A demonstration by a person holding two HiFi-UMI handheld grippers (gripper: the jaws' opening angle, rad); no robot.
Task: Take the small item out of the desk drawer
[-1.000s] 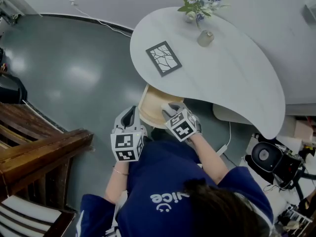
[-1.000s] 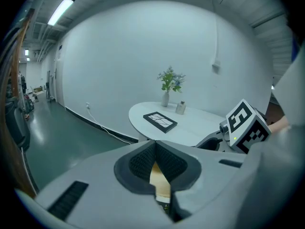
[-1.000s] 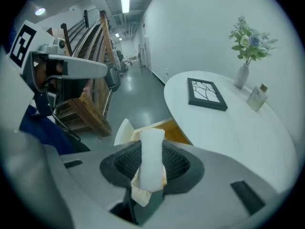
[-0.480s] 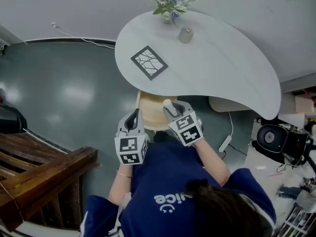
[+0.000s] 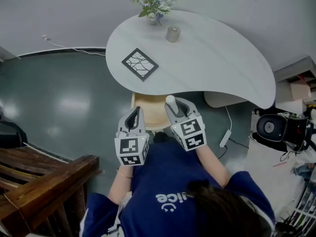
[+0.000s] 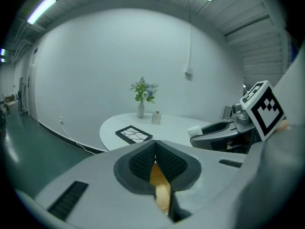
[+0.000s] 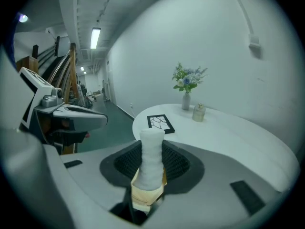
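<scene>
Head view has your right gripper (image 5: 174,104) at the near edge of the white desk (image 5: 217,58), over the open wooden drawer (image 5: 147,111) that juts out beneath it. Your right gripper's fingers (image 7: 177,163) are clamped on the small item, a white roll (image 7: 151,154) that stands upright between the pads with its top above them. The roll is out of the drawer and touches nothing but the fingers.

Your left gripper (image 5: 134,114) hangs just to the left of the right one, also over the drawer's near part. In the left gripper view its fingers (image 6: 170,164) are pressed together with nothing between them; only a sliver of the drawer's pale wood shows below.

On the desk, well apart from both grippers, a black picture frame (image 5: 140,64) lies flat towards the left. At the far edge stand a vase of flowers (image 5: 154,1) and, just to its right, a small bottle (image 5: 173,34).
</scene>
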